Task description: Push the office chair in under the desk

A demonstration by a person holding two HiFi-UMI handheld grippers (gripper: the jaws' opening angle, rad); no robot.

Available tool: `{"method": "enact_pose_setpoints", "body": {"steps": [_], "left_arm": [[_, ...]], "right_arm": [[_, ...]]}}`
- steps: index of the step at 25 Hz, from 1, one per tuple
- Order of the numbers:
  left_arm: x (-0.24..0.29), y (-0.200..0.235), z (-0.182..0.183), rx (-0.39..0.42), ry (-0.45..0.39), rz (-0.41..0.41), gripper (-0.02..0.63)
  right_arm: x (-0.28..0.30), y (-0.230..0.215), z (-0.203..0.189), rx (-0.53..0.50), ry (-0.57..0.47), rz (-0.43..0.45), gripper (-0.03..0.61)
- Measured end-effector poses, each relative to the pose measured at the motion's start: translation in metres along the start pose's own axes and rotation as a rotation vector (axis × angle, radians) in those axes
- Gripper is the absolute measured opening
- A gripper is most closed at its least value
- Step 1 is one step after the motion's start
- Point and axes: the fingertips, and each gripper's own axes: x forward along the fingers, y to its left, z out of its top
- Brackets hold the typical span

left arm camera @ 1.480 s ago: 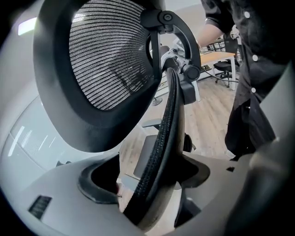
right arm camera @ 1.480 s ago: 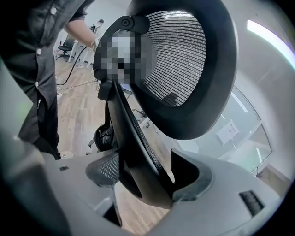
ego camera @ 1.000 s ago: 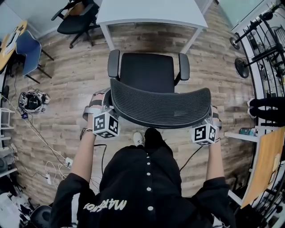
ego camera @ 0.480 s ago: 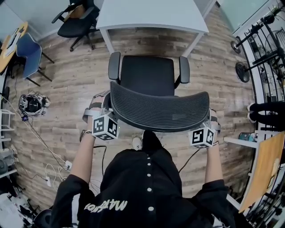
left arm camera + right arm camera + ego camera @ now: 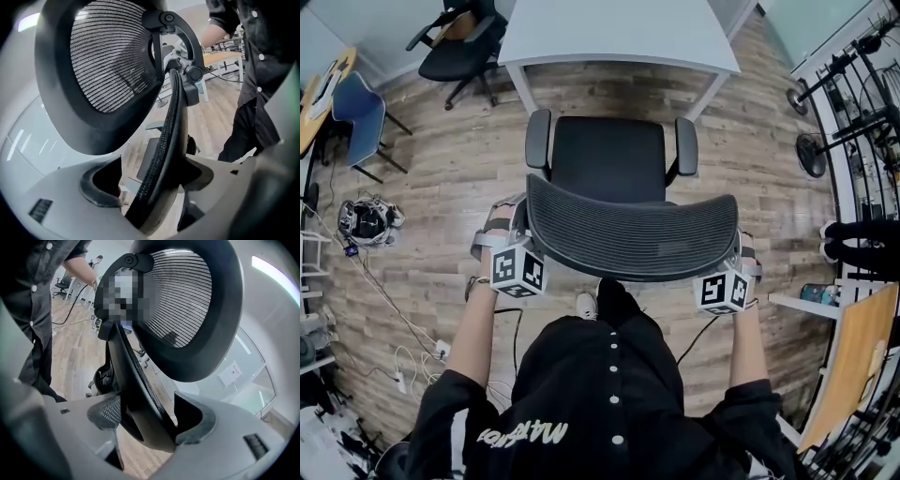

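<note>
Office chair [image 5: 609, 159], black, stands on the wood floor [image 5: 441, 178], its seat facing the white desk [image 5: 619, 28]. The seat is lined up between the desk legs but is not under the top; we see a strip of floor between the seat front and the desk edge.

Left gripper [image 5: 508, 234] is at the left end of the mesh backrest [image 5: 633, 230] and right gripper [image 5: 741, 258] is at the right end. In the left gripper view both jaws are clenched on the backrest's rim, which runs up between them. The right gripper view shows the same: jaws pressed on either side of the rim.

Writing:
- The cube on each gripper carries black-and-white square markers, with no letters.
- The person's black shirt [image 5: 609, 394] has white print low on it that starts "MA"; we cannot read the rest.
- A small dark label [image 5: 41, 209] on the left gripper body is too small to read, and so is the label [image 5: 255, 444] on the right gripper.
- A white sign [image 5: 233, 372] on the glass wall is blurred and unreadable.
- We see no brand mark on the chair or desk.

Also on the floor are a second black chair [image 5: 455, 37] top left, a blue chair [image 5: 352, 103], and loose cables [image 5: 394, 309].
</note>
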Motion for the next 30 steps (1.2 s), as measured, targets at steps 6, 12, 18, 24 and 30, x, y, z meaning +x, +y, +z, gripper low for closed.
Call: {"method": "enact_pose_setpoints", "body": {"steps": [6, 12, 18, 24, 30], "left_arm": [[0.012, 0.009, 0.002, -0.003, 0.003, 0.002, 0.373], [0.023, 0.019, 0.004, -0.003, 0.005, 0.0, 0.373], [0.033, 0.029, 0.002, -0.007, 0.01, -0.003, 0.373], [0.044, 0.039, 0.004, -0.007, 0.014, -0.006, 0.373], [0.053, 0.05, 0.004, -0.013, 0.021, -0.012, 0.373]], "right_arm": [[0.012, -0.01, -0.003, -0.003, 0.0, 0.004, 0.327], [0.022, -0.022, -0.005, -0.005, -0.005, 0.003, 0.327], [0.034, -0.031, -0.004, -0.007, -0.007, 0.005, 0.327], [0.044, -0.041, -0.007, -0.004, -0.002, 0.001, 0.328], [0.054, -0.053, -0.006, -0.001, -0.008, -0.005, 0.328]]}}
